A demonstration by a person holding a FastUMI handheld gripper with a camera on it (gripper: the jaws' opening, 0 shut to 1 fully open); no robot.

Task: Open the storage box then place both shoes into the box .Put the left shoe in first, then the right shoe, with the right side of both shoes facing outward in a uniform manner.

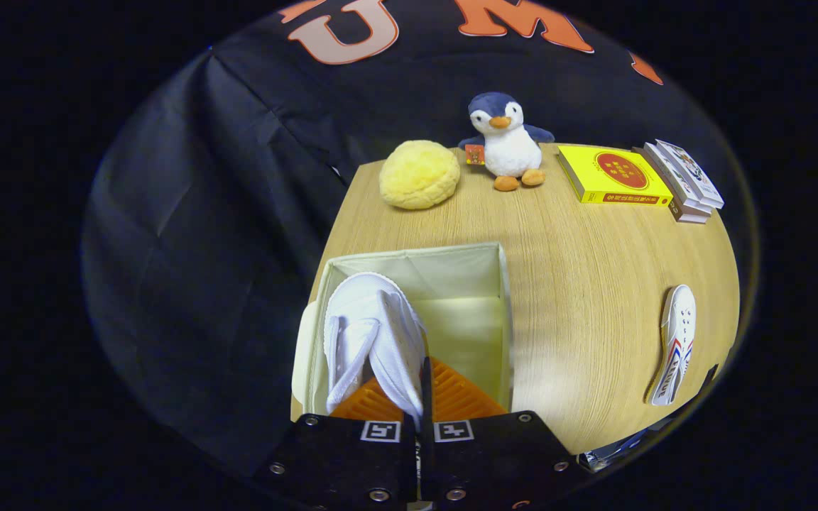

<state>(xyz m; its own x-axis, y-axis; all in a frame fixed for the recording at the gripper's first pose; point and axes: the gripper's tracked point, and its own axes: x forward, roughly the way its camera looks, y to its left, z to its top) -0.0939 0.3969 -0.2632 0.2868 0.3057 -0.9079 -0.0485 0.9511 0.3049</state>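
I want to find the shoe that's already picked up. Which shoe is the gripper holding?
The plain white shoe over the open storage box, pinched between the closed gripper fingers. The other shoe, with red and blue stripes, lies on the table.

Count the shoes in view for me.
2. One white canvas shoe gripped in the tongs over the open beige fabric box; another white canvas shoe lying on the wooden table.

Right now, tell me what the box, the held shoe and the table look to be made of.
Storage box: looks like pale fabric, matte, with soft creased walls. White shoe, pinched in the tool over the box: canvas-like cloth, with folds and stitched edges. Table: wood or wood-look laminate, with smooth, light grain lines.
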